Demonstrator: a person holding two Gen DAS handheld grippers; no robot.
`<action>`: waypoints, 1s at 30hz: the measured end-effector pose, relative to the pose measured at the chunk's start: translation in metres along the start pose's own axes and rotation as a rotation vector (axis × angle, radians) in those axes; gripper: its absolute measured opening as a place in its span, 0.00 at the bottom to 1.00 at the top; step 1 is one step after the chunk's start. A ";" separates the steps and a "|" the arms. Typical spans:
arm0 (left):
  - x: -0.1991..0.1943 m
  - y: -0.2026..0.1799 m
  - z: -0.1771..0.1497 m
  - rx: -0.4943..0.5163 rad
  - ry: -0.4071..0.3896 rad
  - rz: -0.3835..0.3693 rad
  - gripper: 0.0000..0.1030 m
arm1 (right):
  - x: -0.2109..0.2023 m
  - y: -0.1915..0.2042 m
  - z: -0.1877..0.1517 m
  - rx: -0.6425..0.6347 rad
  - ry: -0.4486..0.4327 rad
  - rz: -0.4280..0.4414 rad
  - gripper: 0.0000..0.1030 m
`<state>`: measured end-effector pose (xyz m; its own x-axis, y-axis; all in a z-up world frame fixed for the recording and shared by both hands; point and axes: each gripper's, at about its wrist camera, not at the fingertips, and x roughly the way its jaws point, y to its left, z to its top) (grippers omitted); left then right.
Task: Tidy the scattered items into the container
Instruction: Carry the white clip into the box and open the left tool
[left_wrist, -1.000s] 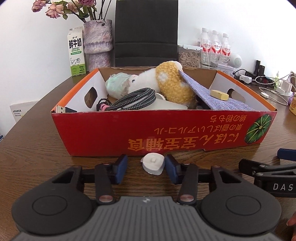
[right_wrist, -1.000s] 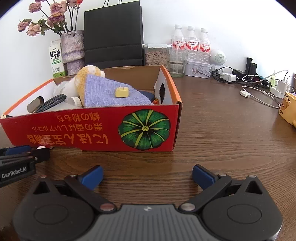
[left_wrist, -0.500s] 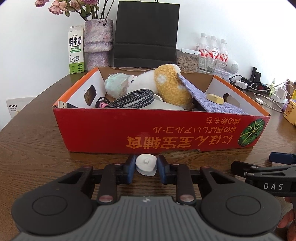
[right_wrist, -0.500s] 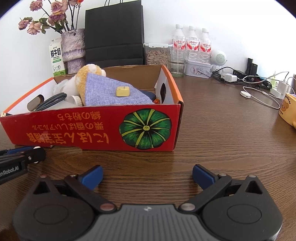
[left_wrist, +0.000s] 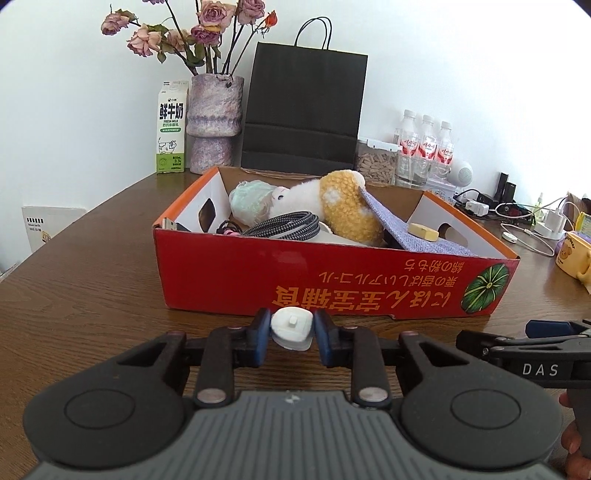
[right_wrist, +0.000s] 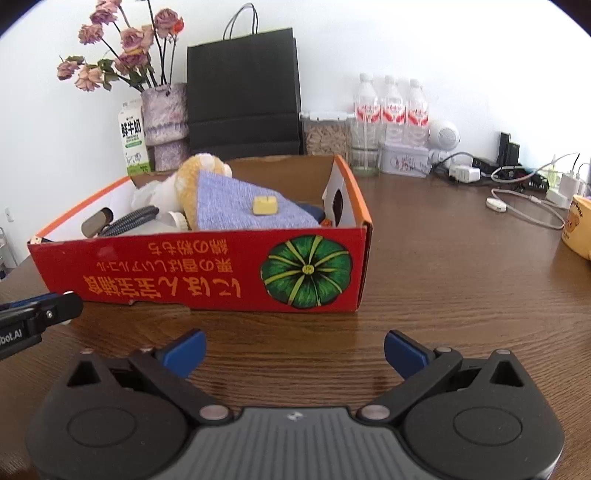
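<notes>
My left gripper (left_wrist: 290, 332) is shut on a small white plastic gadget (left_wrist: 291, 326), held just in front of the red cardboard box (left_wrist: 332, 284). The box (right_wrist: 207, 273) holds a yellow and white plush toy (left_wrist: 343, 210), a braided cable (left_wrist: 288, 229), a blue cloth (right_wrist: 243, 210) with a small yellow block (right_wrist: 265, 205) on it, and a pale green bundle (left_wrist: 253, 199). My right gripper (right_wrist: 294, 350) stands open over bare table before the box's right end, nothing between its fingers. The left gripper's tip (right_wrist: 55, 306) shows at the left edge of the right wrist view.
Behind the box stand a milk carton (left_wrist: 171, 127), a vase of dried roses (left_wrist: 214, 125), a black paper bag (left_wrist: 304, 110), water bottles (left_wrist: 424, 144) and a jar. Chargers and cables (right_wrist: 517, 184) lie at the back right, a yellow mug (right_wrist: 578, 230) at the right edge.
The left gripper closed on the white gadget and has drawn back from the box with it, lifting slightly. The right gripper stayed nearly still and open.
</notes>
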<state>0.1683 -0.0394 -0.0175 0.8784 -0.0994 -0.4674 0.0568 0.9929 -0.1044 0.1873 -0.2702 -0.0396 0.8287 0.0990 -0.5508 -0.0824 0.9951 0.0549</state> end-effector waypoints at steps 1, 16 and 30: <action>-0.004 0.002 0.001 -0.007 -0.012 -0.005 0.26 | -0.004 0.001 0.000 -0.010 -0.016 0.000 1.00; -0.020 0.008 0.072 -0.057 -0.221 -0.070 0.26 | -0.035 0.006 0.067 0.003 -0.244 0.089 1.00; 0.067 0.005 0.106 -0.045 -0.209 -0.091 0.26 | 0.034 -0.008 0.106 0.111 -0.259 0.084 1.00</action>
<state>0.2779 -0.0342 0.0436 0.9502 -0.1678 -0.2625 0.1229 0.9761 -0.1791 0.2751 -0.2748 0.0290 0.9366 0.1632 -0.3102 -0.1073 0.9760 0.1895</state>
